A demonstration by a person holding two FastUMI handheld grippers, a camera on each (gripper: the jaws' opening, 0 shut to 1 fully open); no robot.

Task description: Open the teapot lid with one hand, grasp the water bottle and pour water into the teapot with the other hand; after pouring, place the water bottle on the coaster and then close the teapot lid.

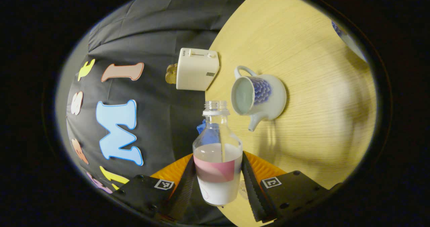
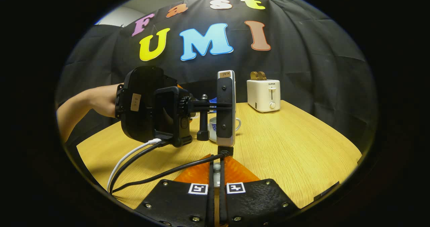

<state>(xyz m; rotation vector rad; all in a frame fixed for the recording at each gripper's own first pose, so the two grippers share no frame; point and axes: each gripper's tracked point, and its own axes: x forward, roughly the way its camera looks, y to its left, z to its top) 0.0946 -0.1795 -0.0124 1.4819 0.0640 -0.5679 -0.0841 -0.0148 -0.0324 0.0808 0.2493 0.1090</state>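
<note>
In the left gripper view my left gripper (image 1: 218,158) is shut on the water bottle (image 1: 218,166), a clear uncapped bottle with a pink label, part full. This view is rolled sideways, so the bottle is tipped over. Its mouth is close to the open top of the white teapot (image 1: 265,97) with a blue pattern, which stands lidless on the table. In the right gripper view my right gripper (image 2: 216,161) is nearly closed on a small pale piece (image 2: 217,168), which looks like the teapot lid's knob. The teapot (image 2: 237,123) is partly hidden behind the left gripper's body (image 2: 161,112).
A white toaster (image 2: 265,94) with bread in it stands at the back of the wooden table (image 2: 302,146), near the black cloth wall. A person's forearm (image 2: 84,106) and cables (image 2: 134,160) come in from the left. A white and blue object (image 1: 349,40) shows at the view's edge.
</note>
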